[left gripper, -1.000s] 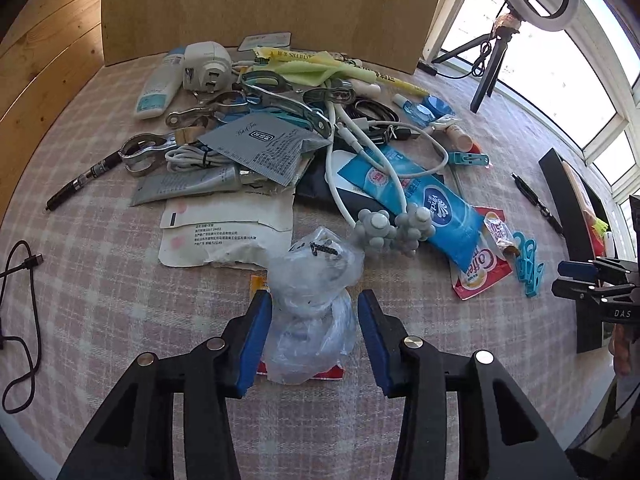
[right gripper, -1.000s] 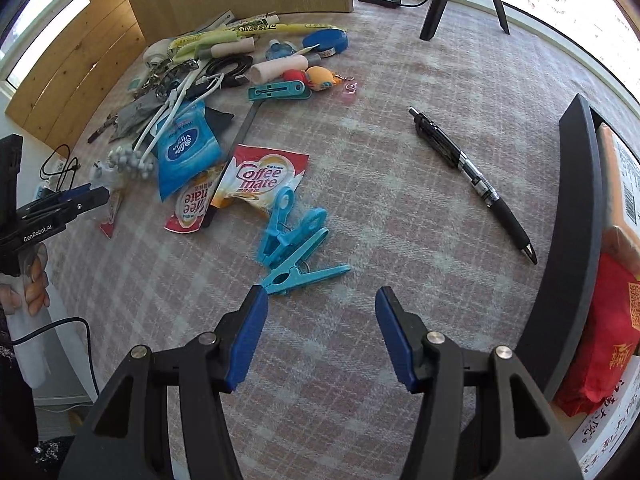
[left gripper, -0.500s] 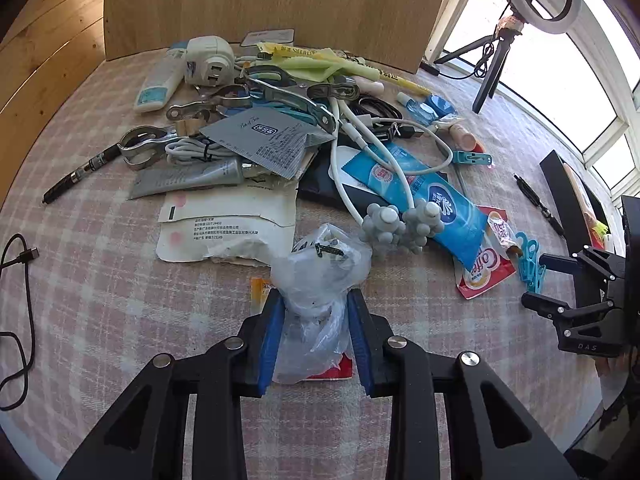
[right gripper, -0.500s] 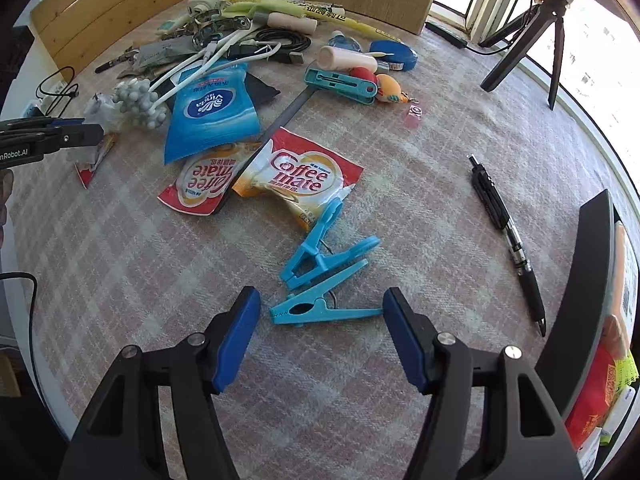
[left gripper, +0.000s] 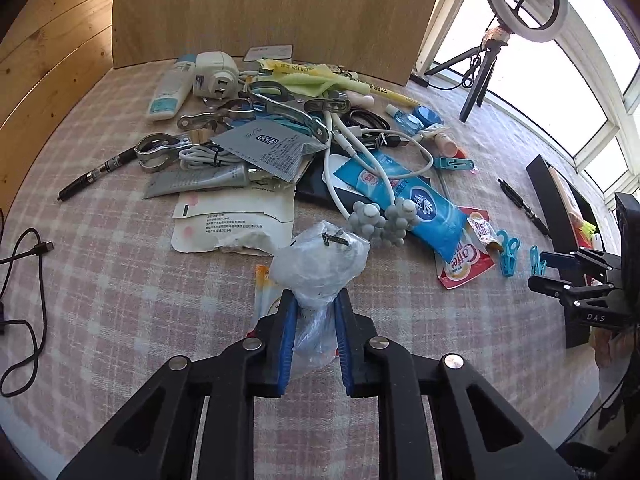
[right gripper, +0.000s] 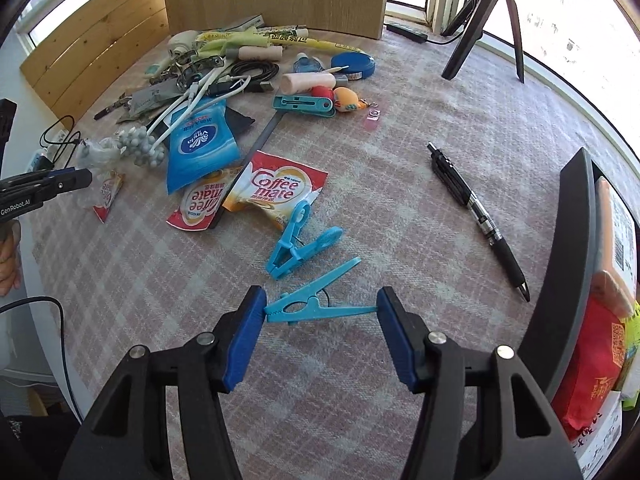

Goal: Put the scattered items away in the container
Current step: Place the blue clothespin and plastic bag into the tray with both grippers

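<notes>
In the left wrist view my left gripper points down at the checked tablecloth. Its jaws are closing and the blue pads pinch the neck of a crumpled clear plastic bag. In the right wrist view my right gripper has its jaws wide but closing around a blue clothes peg lying lengthwise between them. The peg's two ends touch both pads. A second blue peg lies just beyond. The black container stands at the right with packets inside.
A heap of cables, tubes, scissors and packets covers the far half of the table. Coffee mate sachets, a blue wipes pack and a black pen lie nearer. A black cable trails at the left edge; a tripod stands behind.
The left jaws closed from either side of the plastic bag until they pinch it. The right gripper moved up to the nearest blue peg, which now sits between its pads.
</notes>
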`<state>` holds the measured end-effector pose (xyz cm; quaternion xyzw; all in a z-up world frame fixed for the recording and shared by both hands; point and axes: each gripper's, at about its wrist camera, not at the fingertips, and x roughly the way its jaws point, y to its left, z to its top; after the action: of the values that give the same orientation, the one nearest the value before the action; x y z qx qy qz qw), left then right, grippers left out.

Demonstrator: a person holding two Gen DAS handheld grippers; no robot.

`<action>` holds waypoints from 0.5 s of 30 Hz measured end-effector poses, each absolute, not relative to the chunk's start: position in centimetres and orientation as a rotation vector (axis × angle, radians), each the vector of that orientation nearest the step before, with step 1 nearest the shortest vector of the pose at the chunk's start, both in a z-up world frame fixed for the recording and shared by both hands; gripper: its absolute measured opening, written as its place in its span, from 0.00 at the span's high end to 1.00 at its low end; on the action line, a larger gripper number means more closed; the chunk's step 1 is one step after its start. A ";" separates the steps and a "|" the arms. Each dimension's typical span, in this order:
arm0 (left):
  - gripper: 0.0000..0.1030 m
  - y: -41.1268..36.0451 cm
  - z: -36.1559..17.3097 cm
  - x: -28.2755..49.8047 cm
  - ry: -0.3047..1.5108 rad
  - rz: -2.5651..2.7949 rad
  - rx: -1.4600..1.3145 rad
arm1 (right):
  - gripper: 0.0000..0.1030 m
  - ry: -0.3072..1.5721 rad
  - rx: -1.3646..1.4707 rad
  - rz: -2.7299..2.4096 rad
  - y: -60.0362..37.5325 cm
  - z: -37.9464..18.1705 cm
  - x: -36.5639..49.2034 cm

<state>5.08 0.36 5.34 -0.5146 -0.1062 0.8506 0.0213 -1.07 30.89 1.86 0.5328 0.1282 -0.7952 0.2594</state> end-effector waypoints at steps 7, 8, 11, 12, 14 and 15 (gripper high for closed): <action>0.83 1.8 7.9 5.9 -0.366 2.623 -1.507 | 0.46 0.227 1.412 -2.263 33.2 4.9 -2.1; 0.83 2.5 8.4 5.9 -0.359 2.613 -1.492 | 0.46 0.202 1.411 -2.283 33.9 5.4 -1.9; 0.83 5.0 9.4 5.3 -0.325 2.566 -1.447 | 0.45 0.134 1.413 -2.340 36.5 6.3 -1.8; 0.83 6.2 9.7 4.9 -0.304 2.546 -1.432 | 0.45 0.114 1.411 -2.364 37.5 6.6 -1.8; 0.83 8.8 10.2 4.2 -0.258 2.503 -1.403 | 0.45 0.080 1.410 -2.405 39.3 7.1 -1.6; 0.83 10.2 10.4 3.8 -0.236 2.477 -1.388 | 0.46 0.063 1.411 -2.428 40.3 7.3 -1.5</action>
<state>3.84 10.15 10.37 -0.4820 -0.0819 0.8601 0.1454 -1.46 40.34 7.33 0.4954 0.0220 -0.8524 0.1655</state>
